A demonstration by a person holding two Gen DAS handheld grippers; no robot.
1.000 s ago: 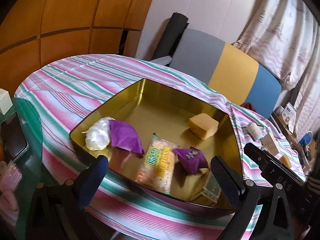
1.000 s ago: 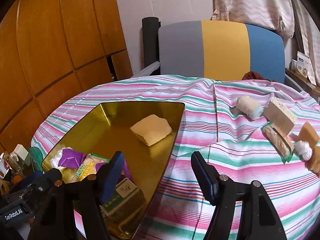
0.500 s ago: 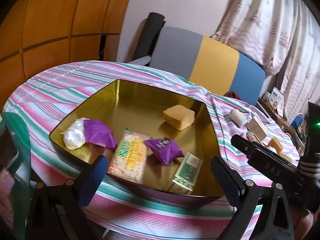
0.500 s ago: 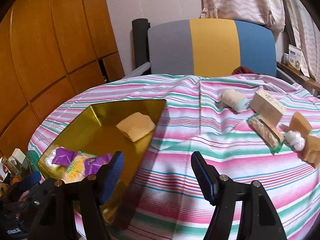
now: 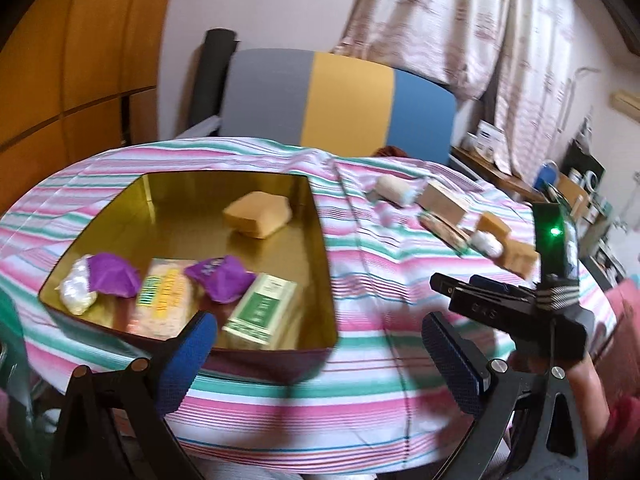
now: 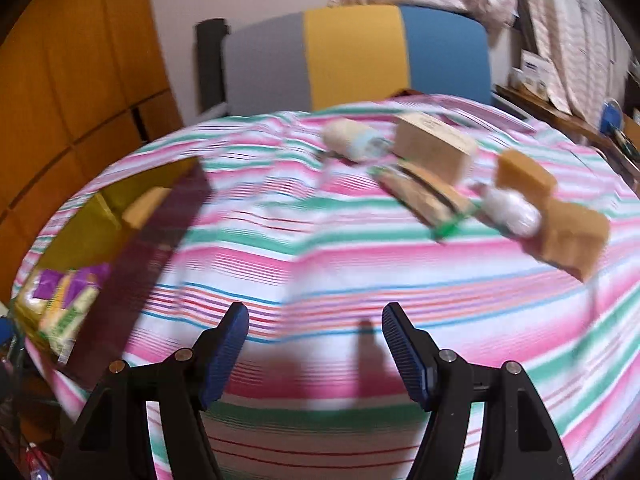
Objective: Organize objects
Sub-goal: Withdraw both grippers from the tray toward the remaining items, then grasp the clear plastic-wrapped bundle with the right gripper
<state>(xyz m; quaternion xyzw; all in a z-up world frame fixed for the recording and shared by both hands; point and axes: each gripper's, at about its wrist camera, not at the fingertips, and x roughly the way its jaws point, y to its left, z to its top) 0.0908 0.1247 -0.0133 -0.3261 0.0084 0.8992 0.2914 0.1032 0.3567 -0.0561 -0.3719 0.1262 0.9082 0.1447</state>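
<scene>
While both views are swinging rightward across the table compared with a second ago, the right gripper (image 6: 315,354) is travelling away from the gold tin (image 5: 320,216) and toward the loose items on the striped tablecloth (image 6: 320,264), its jaws standing spread with nothing between them, same gap as in the earlier frames. The tin, which was filling the middle of the right wrist view a second ago, is now sliding off to the left edge, and the unsorted cluster is growing larger at upper right: a cream roll (image 6: 352,140), a tan box (image 6: 434,146), a green-edged cracker pack (image 6: 428,196), a white wrapped ball (image 6: 510,208) and two brown blocks (image 6: 568,228), all lying close together, some touching. The left gripper (image 5: 320,360) is also panning right, jaws wide apart and empty, hanging over the near edge of the table just in front of the tin; the right gripper body is now showing clearly at the right of the left wrist view. Inside the tin are sitting a tan sponge-like block (image 5: 258,214), a white ball (image 5: 78,290), two purple packets (image 5: 220,278), a yellow-green snack pack (image 5: 164,296) and a green-and-white box (image 5: 262,306). Judging from this, one placement is looking finished and the right hand is heading for the next pick; roughly half the items are still waiting outside. Frames are motion-blurred, so exact contacts among the cluster are hard to tell.
</scene>
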